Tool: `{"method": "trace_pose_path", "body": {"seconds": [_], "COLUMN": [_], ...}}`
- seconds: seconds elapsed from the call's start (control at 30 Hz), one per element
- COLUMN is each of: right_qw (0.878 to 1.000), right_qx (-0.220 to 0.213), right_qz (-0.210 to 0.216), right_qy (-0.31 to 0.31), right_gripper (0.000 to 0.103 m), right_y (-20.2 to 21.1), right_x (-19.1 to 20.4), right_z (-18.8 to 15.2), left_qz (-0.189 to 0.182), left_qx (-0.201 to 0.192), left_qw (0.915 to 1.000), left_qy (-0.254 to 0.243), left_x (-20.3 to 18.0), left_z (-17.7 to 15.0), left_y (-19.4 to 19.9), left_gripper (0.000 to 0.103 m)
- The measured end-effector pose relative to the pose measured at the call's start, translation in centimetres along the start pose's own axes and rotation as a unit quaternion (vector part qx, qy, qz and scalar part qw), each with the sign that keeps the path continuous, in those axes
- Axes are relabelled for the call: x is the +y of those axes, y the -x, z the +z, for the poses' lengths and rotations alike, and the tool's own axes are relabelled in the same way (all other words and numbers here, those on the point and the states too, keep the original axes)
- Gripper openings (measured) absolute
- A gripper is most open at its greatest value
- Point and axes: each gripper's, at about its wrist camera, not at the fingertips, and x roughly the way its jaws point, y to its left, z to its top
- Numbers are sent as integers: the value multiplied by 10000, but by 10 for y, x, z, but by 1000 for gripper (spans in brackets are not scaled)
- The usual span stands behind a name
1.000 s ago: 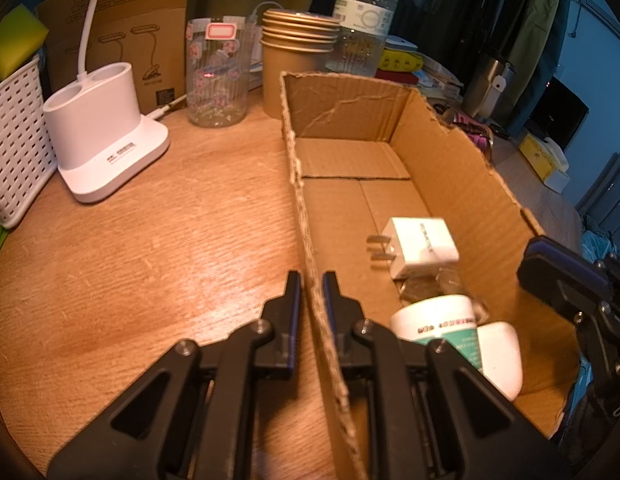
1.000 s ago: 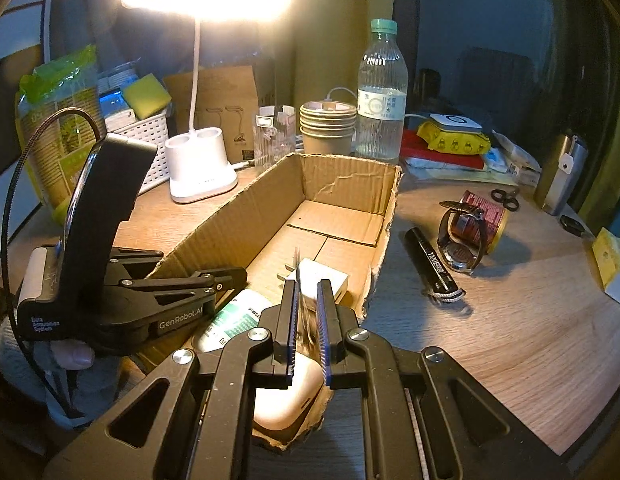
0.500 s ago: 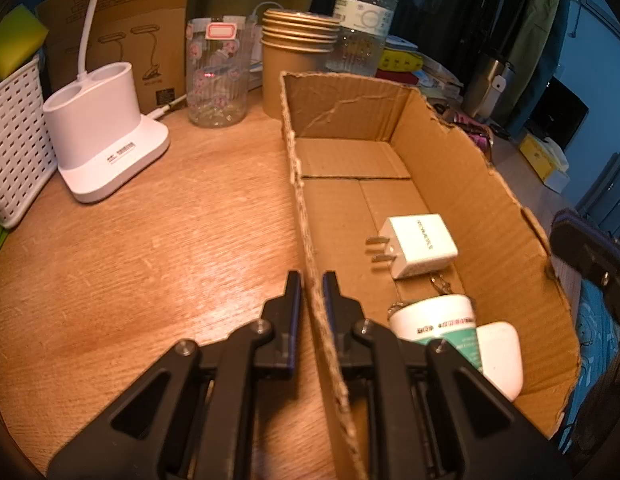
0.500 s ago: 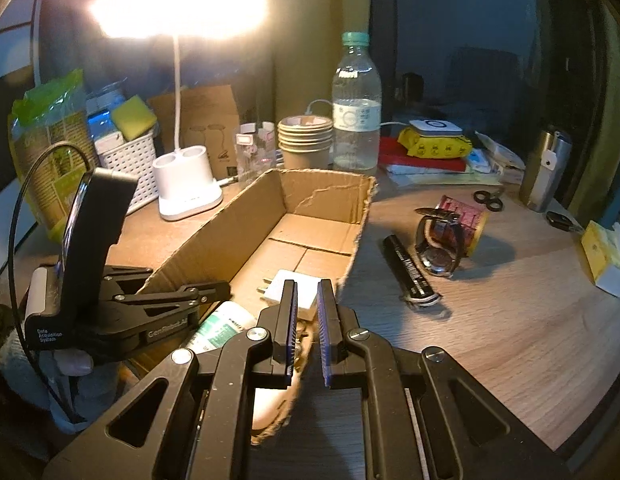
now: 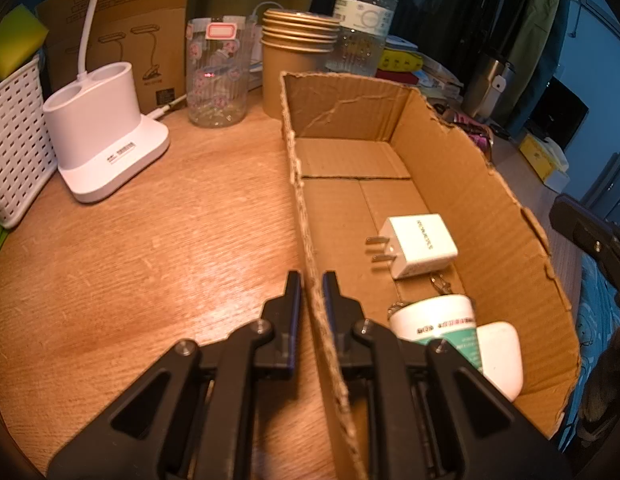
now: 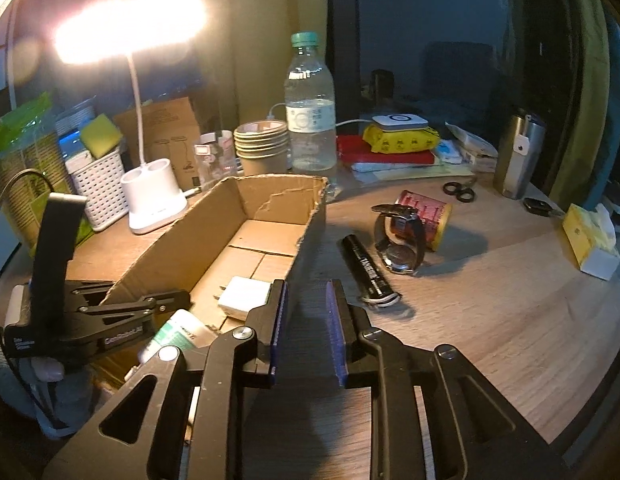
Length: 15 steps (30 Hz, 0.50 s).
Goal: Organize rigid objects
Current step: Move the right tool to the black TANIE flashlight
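Note:
A long cardboard box (image 5: 461, 184) lies open on the wooden table. Inside it are a white plug charger (image 5: 419, 246), a white and green tube (image 5: 437, 320) and a white case (image 5: 499, 352). My left gripper (image 5: 311, 280) is shut on the box's left wall, one finger on each side. In the right wrist view the same box (image 6: 214, 220) and left gripper (image 6: 182, 294) show at the left. My right gripper (image 6: 308, 292) hangs just off the box's right wall, its jaws opening with nothing pressed between them. A black flashlight (image 6: 367, 266) lies on the table just ahead of it.
A wristwatch (image 6: 399, 240), a red and yellow can (image 6: 427, 216) and scissors (image 6: 459, 192) lie right of the box. Behind it stand a lamp base (image 5: 106, 140), paper cups (image 5: 298, 68), a water bottle (image 6: 310, 120) and a white basket (image 5: 14, 136). A yellow tissue box (image 6: 591, 240) sits far right.
My right gripper let go of the box's right wall, shifted to the right, and its jaws have parted. The left gripper and the box's contents have not moved.

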Motion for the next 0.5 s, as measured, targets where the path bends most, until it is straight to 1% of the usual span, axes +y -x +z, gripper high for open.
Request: {"method": "trace_pose_path", "body": {"seconds": [0.43, 0.5], "right_qw": [9995, 9994], "right_qx": [244, 288], "right_qz": [-171, -164], "right_qy": [-122, -139], "right_gripper": [25, 28], "right_y": [-26, -30], "right_x": [-20, -23], "right_z": [-4, -3], "left_qz": [0, 0], "left_qx": [0, 0], "left_qw": [10000, 10000], "left_qy": [0, 0], "left_x": [0, 0], "left_z": [0, 0], "left_y": [0, 0], "left_gripper": [12, 12]}}
